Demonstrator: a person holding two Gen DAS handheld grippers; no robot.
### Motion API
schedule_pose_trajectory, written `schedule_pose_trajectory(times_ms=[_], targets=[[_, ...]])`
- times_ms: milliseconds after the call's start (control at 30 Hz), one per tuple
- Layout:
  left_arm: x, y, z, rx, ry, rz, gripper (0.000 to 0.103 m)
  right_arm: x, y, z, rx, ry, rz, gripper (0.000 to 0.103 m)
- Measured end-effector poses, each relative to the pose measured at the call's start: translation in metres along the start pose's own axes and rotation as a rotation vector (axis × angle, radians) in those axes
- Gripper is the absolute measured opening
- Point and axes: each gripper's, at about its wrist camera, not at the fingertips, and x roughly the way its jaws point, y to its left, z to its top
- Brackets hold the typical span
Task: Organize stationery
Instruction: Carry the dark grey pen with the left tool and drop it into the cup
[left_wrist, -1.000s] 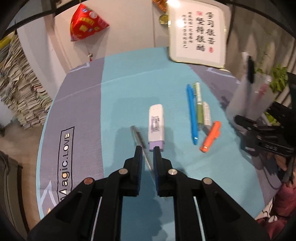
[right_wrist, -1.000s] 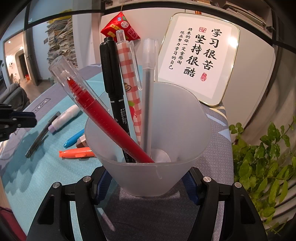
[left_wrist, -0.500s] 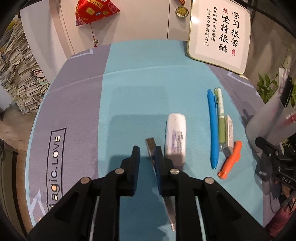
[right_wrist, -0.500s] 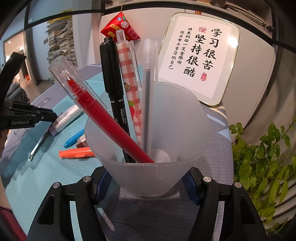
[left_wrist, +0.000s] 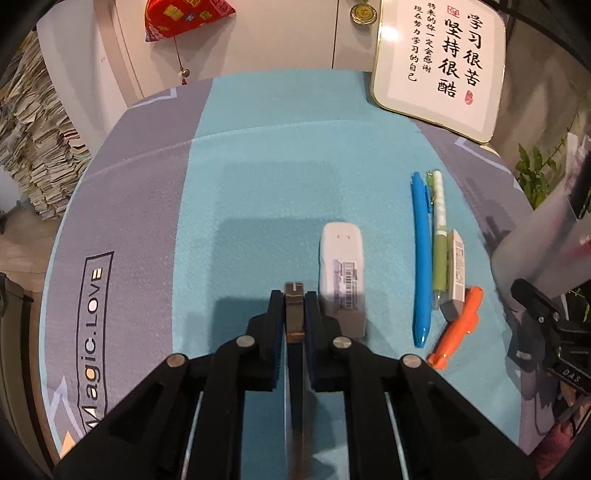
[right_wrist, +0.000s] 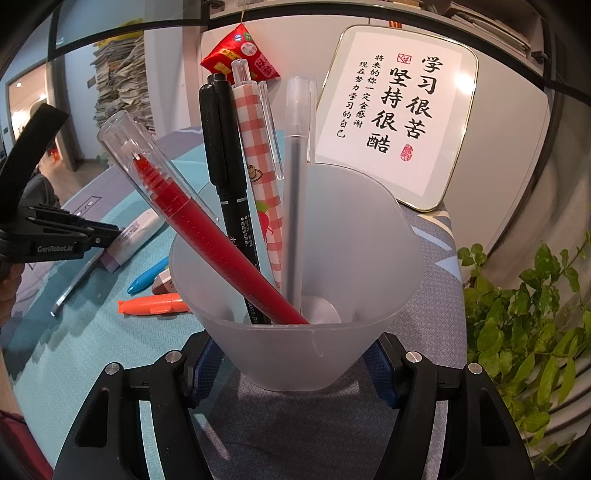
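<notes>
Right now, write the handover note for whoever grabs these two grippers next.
Left gripper: shut on the grey metal pen, one end lifted, the other seemingly on the mat.
Right gripper: clamping the frosted cup.
Done: red pen, black marker, checked pen and clear pen stand in the cup.
Left: grey pen, correction tape, blue pen, green pen, eraser, orange marker.

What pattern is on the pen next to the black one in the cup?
Red-and-white checks on the checked pen, clearest in the right wrist view.
</notes>
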Motion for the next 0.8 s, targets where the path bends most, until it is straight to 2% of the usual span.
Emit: schedule_pose_trajectory(times_ms=[233, 433, 633, 800], targets=[[-0.044, 0.001, -0.001, 0.011, -0.101, -0.015, 0.009, 0.0, 0.0, 0.0, 0.0, 0.0, 0.0, 0.069], [-0.095, 0.006, -0.007, -0.025, -0.189, -0.123, 0.009, 0.0, 0.0, 0.0, 0.0, 0.0, 0.0, 0.069], [-0.139, -0.014, 0.0, 0.043, -0.304, -0.142, 0.009, 0.0, 0.0, 0.0, 0.0, 0.0, 0.0, 0.069], [-0.183, -0.043, 0.021, 0.127, -0.416, -0.212, 0.009, 0.0, 0.0, 0.0, 0.0, 0.0, 0.0, 0.069]])
